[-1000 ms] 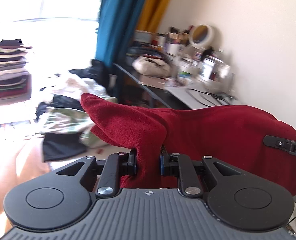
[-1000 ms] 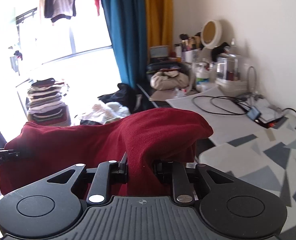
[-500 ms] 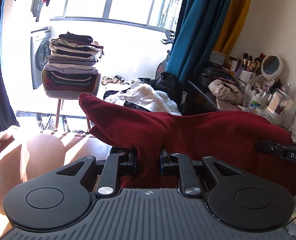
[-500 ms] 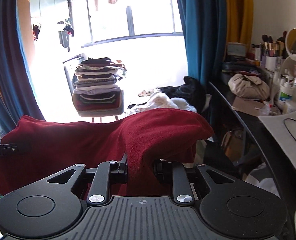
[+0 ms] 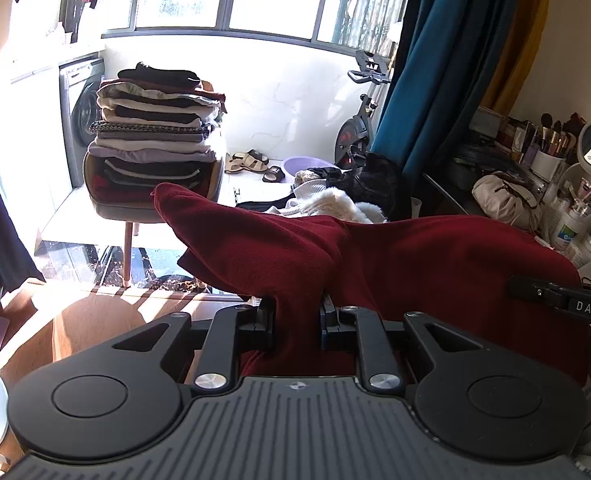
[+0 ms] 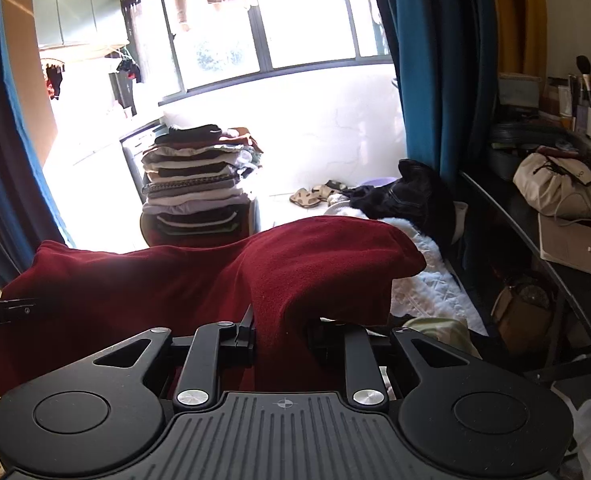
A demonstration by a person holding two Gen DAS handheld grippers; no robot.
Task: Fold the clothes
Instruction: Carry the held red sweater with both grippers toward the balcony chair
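Left claw (image 5: 297,316): clamped on a bunched fold of the dark red garment (image 5: 435,264), cloth pinched between both pads. Right claw (image 6: 281,332): likewise clamped on the same garment, near its opposite end. The garment hangs in the air as 1 span between the 2 claws, a loose corner jutting past each grip. Beyond it, a stack of folded clothes (image 5: 155,136) rests on a chair (image 5: 123,208) by the window. A heap of unfolded clothing (image 6: 407,248) lies near the blue curtain (image 5: 435,80). To the right, a cluttered bench (image 6: 535,232) carries a cream bag (image 6: 555,188).
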